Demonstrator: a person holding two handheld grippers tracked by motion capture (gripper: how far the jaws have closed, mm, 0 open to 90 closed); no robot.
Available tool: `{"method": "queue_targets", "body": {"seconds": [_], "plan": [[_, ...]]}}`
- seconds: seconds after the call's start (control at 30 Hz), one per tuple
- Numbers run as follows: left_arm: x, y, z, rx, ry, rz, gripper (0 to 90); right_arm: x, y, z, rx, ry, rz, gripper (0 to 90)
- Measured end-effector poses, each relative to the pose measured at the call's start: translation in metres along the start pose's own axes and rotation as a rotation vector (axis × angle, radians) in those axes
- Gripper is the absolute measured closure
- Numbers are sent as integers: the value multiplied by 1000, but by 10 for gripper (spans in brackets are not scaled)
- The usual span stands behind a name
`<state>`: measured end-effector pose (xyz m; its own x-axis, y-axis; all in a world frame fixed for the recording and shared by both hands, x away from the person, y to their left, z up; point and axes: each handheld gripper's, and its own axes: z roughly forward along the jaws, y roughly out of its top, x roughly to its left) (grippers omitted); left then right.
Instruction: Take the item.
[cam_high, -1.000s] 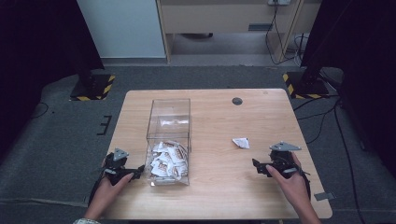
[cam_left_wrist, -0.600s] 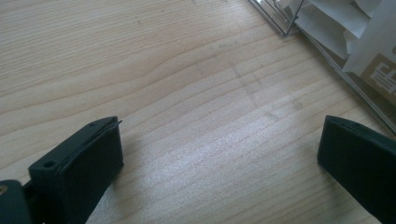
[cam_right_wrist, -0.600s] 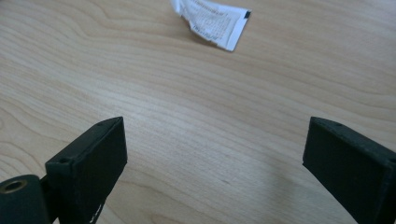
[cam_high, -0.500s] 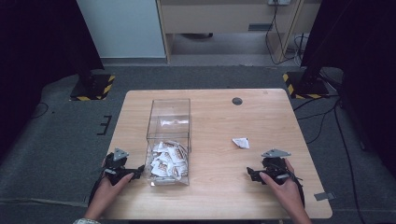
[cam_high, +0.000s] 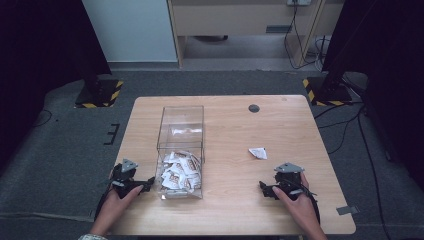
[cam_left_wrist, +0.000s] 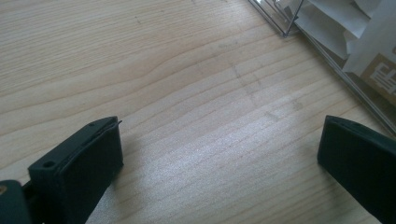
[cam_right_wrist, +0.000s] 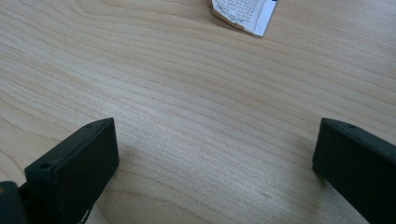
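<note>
The right gripper is held low over the table, its jaws spread wide after just opening, with nothing between them. The loose packet is seen lying on the wood just beyond it. The left gripper is likewise held open and empty, just beside the clear box of packets.

Looks like a lab or test room: bare wooden counter on grey carpet, black stands with yellow-black hazard-striped bases at far left and far right, loose cables trailing across the floor, dark curtains either side.
</note>
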<state>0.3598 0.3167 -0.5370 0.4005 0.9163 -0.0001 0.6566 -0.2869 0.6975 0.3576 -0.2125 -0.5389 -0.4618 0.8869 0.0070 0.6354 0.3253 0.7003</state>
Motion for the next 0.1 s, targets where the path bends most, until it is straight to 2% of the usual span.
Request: {"method": "queue_targets", "body": {"seconds": [0.1], "plan": [[0, 0, 0, 0, 0, 0, 0, 0, 0, 0, -2, 2, -2, 4]]}}
